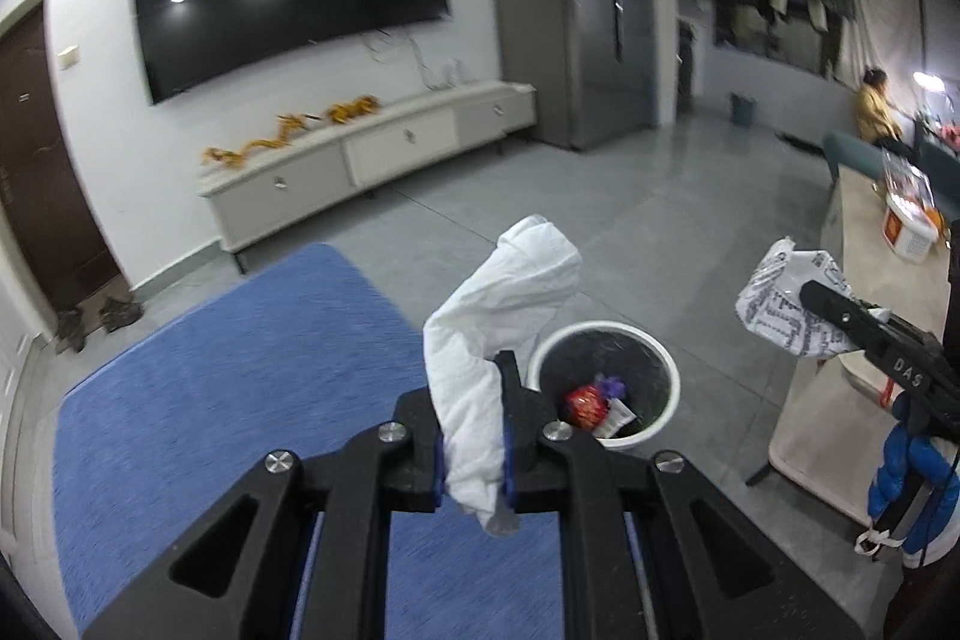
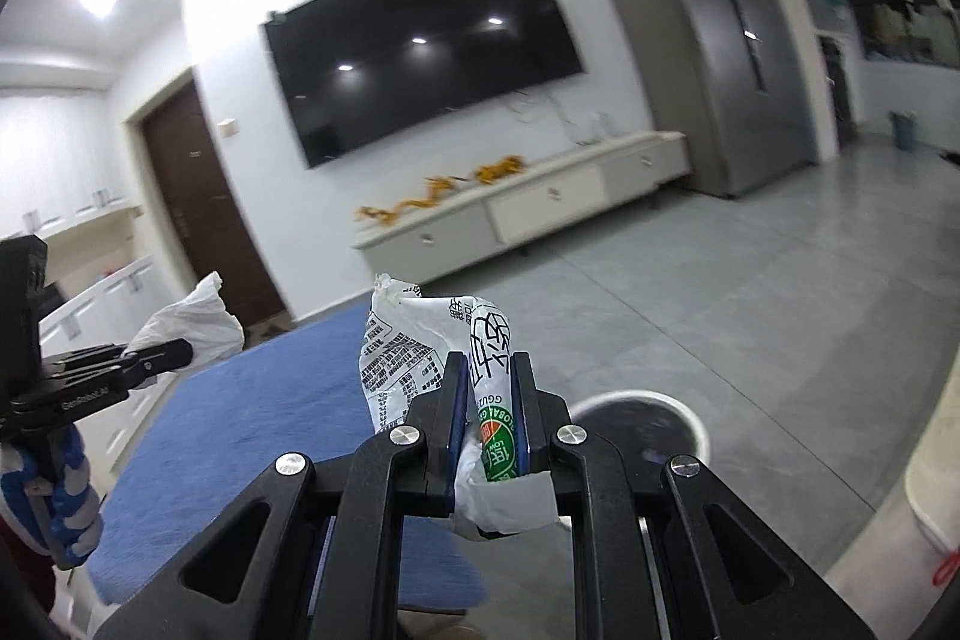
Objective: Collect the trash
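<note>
Above the floor beside the blue rug, both grippers carry trash toward the bin. Left gripper: jaws clamped on a crumpled white tissue, which stands up out of the grip and droops over the near rim of the bin as seen from the left wrist. Right gripper: jaws clamped on a printed white wrapper with black text and a green-and-red label; most of it bunches up and to the left of the jaws.

Step in hand, by my reading: the carry-and-drop stage, both pieces picked up, neither yet released.

White trash bin stands on the grey tiled floor between the rug and a pale worktop. Dark inside. Contents visible: a red crumpled wrapper, something purple behind it, a white scrap at the near wall. Bin well short of full. From the right wrist only the bin's rim shows, just right of the jaws and blurred.

Next move likely calls for bringing each gripper over the bin mouth in turn, then parting the jaws. The tissue is light and may cling to the pads or catch the rim; the wrapper looks stiffer and should fall cleanly. On the worktop, a white basket, contents unclear.
</note>
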Available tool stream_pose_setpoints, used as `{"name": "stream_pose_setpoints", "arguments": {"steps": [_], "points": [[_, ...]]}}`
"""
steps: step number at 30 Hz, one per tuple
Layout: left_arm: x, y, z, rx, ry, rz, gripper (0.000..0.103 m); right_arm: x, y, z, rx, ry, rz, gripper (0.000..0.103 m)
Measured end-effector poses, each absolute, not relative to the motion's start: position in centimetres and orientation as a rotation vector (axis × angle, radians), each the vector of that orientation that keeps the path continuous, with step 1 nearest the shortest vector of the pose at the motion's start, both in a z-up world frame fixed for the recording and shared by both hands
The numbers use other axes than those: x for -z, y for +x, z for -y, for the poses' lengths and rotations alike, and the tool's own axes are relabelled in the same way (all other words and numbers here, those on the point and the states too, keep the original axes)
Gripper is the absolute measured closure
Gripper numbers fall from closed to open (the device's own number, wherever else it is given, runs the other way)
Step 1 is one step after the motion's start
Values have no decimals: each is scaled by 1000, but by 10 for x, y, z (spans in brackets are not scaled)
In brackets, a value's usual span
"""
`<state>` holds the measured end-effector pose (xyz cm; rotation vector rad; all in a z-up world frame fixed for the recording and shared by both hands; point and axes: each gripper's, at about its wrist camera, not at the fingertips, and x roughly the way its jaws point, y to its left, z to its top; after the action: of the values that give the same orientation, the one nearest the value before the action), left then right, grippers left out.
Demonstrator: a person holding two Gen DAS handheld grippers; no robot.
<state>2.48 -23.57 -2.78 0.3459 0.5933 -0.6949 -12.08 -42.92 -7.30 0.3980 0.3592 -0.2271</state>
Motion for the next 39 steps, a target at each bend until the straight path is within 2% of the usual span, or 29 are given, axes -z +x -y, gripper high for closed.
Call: {"name": "stream_pose_setpoints", "arguments": {"steps": [8,18,26,28,29,30,32,39], "points": [[90,76,344,788,431,-755,90,132,-74,503,346,477,-473,89],[167,137,420,885,466,-931,88,216,21,548,406,507,-654,86],[200,162,453,927,412,-1025,87,272,64,569,450,539,-764,83],[203,167,457,933,400,-1038,80,278,67,572,458,544,-776,81],[204,169,460,935,394,-1041,63,282,70,574,464,546,-781,79],[205,171,462,928,381,-1035,46,285,71,577,468,544,-789,71],[205,174,462,926,362,-1024,42,290,73,579,480,534,-804,60],[200,174,460,947,327,-1019,43,282,65,577,513,527,-809,52]]}}
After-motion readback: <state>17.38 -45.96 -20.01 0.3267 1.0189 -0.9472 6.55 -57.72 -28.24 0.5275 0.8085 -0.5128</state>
